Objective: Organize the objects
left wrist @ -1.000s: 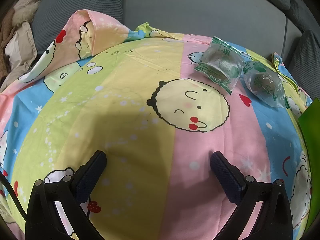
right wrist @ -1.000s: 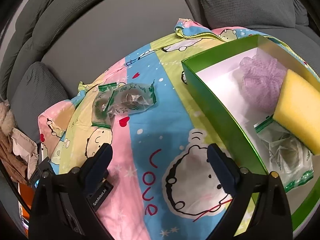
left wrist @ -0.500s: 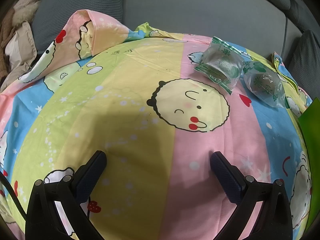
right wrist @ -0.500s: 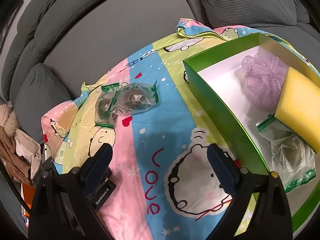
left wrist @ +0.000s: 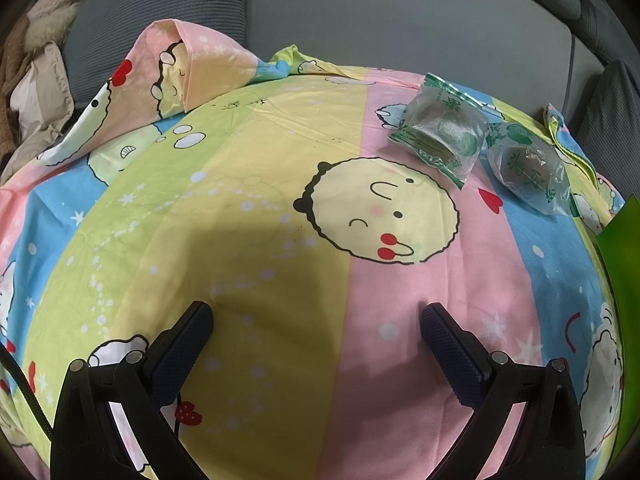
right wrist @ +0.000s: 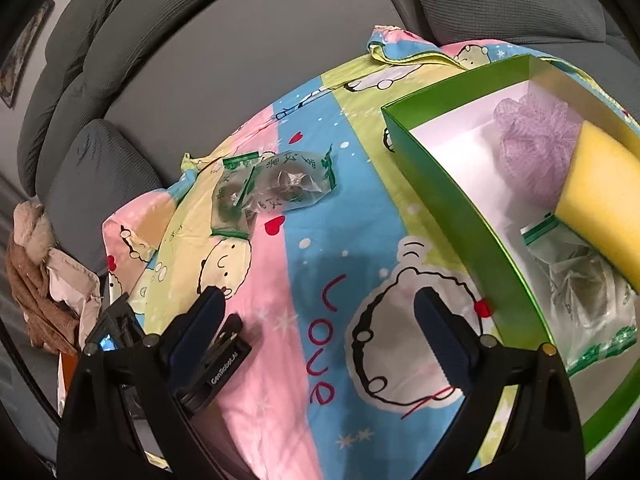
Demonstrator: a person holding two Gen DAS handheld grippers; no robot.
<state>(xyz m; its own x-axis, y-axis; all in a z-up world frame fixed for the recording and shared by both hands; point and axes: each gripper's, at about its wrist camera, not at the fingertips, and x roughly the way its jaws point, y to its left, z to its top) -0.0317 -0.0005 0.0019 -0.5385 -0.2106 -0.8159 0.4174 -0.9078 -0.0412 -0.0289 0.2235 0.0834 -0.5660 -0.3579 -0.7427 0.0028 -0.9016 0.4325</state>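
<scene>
Jaws gape empty on both the right gripper (right wrist: 316, 316), which has drifted slightly toward the two packets (right wrist: 276, 192) on the bedsheet (right wrist: 280, 292), and the unmoved left gripper (left wrist: 316, 332); the green box (right wrist: 472, 216) holds a sponge (right wrist: 608, 196), seemingly another packet.

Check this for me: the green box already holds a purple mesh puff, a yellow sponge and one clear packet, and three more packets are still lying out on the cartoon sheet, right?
Not quite: two packets, not three, lie on the cartoon sheet, one packet overlapping the other, as the right wrist view shows. The green box does hold the purple mesh puff, yellow sponge and one clear packet.
</scene>
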